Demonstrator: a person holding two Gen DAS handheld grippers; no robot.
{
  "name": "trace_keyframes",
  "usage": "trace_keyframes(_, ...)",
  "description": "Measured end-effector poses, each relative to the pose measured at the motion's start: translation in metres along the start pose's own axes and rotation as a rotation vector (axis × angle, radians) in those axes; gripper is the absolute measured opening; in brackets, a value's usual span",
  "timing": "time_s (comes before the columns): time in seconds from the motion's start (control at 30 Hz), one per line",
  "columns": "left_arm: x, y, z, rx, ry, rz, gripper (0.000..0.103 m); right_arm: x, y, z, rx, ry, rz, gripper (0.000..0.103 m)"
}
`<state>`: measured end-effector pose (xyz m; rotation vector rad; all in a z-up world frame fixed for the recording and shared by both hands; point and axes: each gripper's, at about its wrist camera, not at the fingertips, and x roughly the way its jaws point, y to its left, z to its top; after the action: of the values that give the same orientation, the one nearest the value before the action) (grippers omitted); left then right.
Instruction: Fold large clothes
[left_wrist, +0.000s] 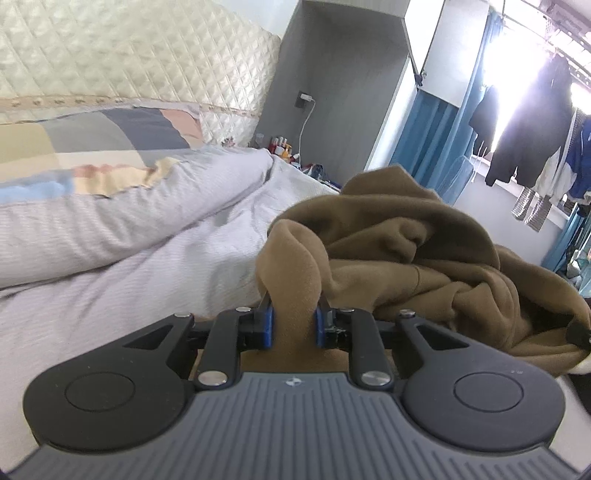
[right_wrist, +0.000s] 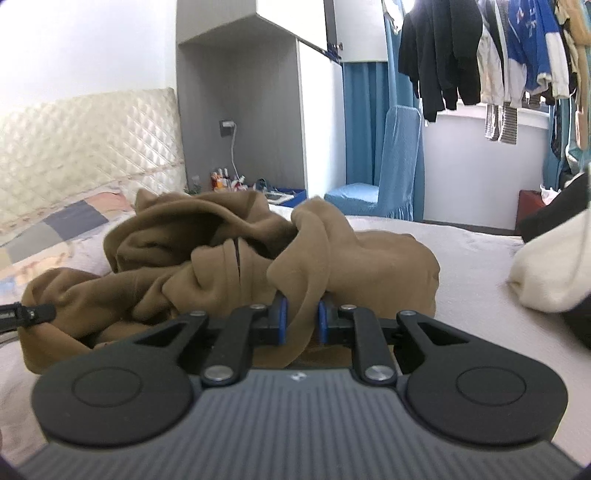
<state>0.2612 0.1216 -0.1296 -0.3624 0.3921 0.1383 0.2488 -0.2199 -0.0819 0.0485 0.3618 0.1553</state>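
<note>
Left wrist view: brown garment (left_wrist: 406, 251) pinched by left gripper (left_wrist: 294, 326); right gripper (right_wrist: 302, 325) likewise clamped. Spreading flat needed next, toward twelve o'clock.

My left claw (left_wrist: 294, 326) is black with blue pads (left_wrist: 268, 328) and a ribbed grey body, and my right claw (right_wrist: 302, 325) wears the same black, blue and grey. The garment (left_wrist: 406, 251) pinched in both is a plain camel brown with no print. The bed sheet (left_wrist: 155, 266) under it is a pale lilac-white with fine stripes. The pillow (left_wrist: 92, 136) is a patchwork of grey, navy, cream, peach and light blue blocks. The headboard (left_wrist: 129, 59) is cream, quilted in diamonds. The curtain (right_wrist: 364, 122) and chair cover (right_wrist: 399, 162) are mid blue. On the rail hang a black top (right_wrist: 439, 55), a blue-and-white one (right_wrist: 524, 44) and a grey-striped piece (right_wrist: 502, 122). A cream-white cloth (right_wrist: 550, 266) lies at my right
</note>
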Motion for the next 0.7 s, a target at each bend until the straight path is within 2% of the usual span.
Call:
trace_keyframes(0.17, -0.056, 0.009, -0.009, -0.027, 0.006, 0.011, 0.023, -0.055, -0.004, -0.019, 0.033, -0.006, -0.008, 0.018)
trace_keyframes(0.37, -0.11, 0.008, -0.03, -0.044, 0.053, 0.037, 0.023, -0.104, -0.011, -0.044, 0.071, 0.041, 0.002, 0.018)
trace_keyframes(0.43, -0.117, 0.012, -0.031, -0.088, 0.074, 0.04, 0.024, -0.113, -0.011, -0.047, 0.076, 0.054, 0.002, 0.018)
trace_keyframes(0.6, -0.116, 0.007, -0.04, -0.066, 0.124, 0.081, 0.026, -0.116, -0.014, -0.056, 0.115, 0.124, 0.007, 0.019)
trace_keyframes(0.7, -0.116, 0.011, -0.042, -0.116, 0.144, 0.074, 0.029, -0.111, -0.017, -0.062, 0.15, 0.169, 0.014, 0.021)
